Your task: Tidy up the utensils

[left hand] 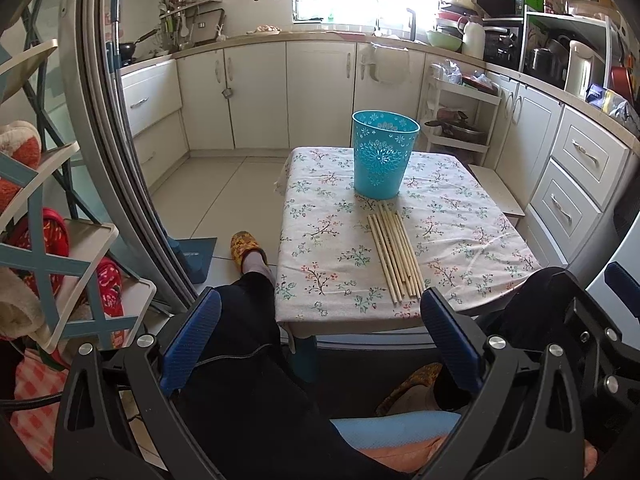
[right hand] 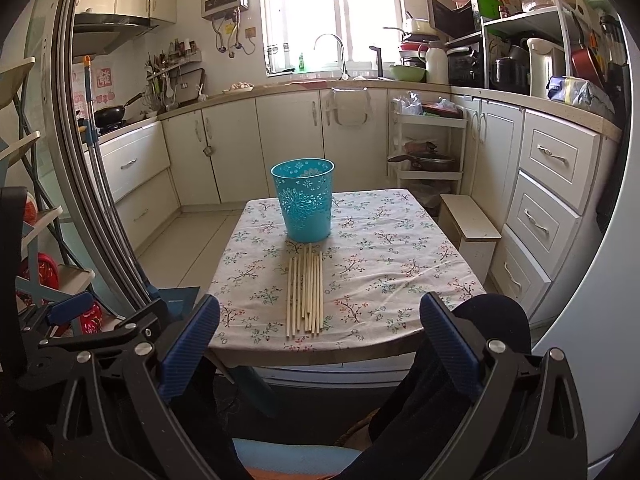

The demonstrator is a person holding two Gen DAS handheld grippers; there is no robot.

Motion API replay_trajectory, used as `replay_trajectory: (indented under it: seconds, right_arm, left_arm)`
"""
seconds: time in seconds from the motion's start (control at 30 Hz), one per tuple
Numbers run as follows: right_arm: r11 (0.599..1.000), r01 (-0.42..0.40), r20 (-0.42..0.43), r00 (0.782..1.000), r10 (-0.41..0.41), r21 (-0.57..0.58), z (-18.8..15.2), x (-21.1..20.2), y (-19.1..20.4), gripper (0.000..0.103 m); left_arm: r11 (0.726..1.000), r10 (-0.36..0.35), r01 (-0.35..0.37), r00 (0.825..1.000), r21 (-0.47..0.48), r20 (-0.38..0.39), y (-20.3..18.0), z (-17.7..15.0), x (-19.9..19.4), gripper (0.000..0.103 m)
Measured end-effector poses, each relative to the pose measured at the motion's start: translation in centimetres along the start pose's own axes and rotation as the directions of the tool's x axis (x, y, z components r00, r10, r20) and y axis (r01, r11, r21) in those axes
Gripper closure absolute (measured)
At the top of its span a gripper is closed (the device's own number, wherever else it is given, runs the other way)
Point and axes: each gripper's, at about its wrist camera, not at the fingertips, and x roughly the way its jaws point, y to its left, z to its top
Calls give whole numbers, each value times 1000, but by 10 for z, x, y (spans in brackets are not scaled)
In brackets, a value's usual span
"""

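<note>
Small floral-cloth table (right hand: pixel 400 264) in a kitchen, cabinets (right hand: pixel 288 140) behind.
Chopsticks (right hand: pixel 305 292) lie bundled at the near edge; teal bin (right hand: pixel 305 204) just beyond at 12 o'clock. Left gripper (left hand: pixel 320 320) and right gripper (right hand: pixel 320 320) both spread wide, empty, short of the table; bare floor (right hand: pixel 192 240) at 10 o'clock.

Chopsticks (right hand: pixel 305 290): about ten, side by side ahead of the tools, exact number unclear. Blue cup (right hand: pixel 305 205): one, beyond them. Surface (right hand: pixel 400 264): one.
</note>
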Motion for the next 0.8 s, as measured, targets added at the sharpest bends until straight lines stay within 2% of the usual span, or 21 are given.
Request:
replay_trajectory:
  seconds: [0.8]
  right_arm:
    - [999,-42,8,999,42,0,0,-4,-3,7]
  left_arm:
    - [1000,1,-1,1000,-8,10,3,2,-4,7]
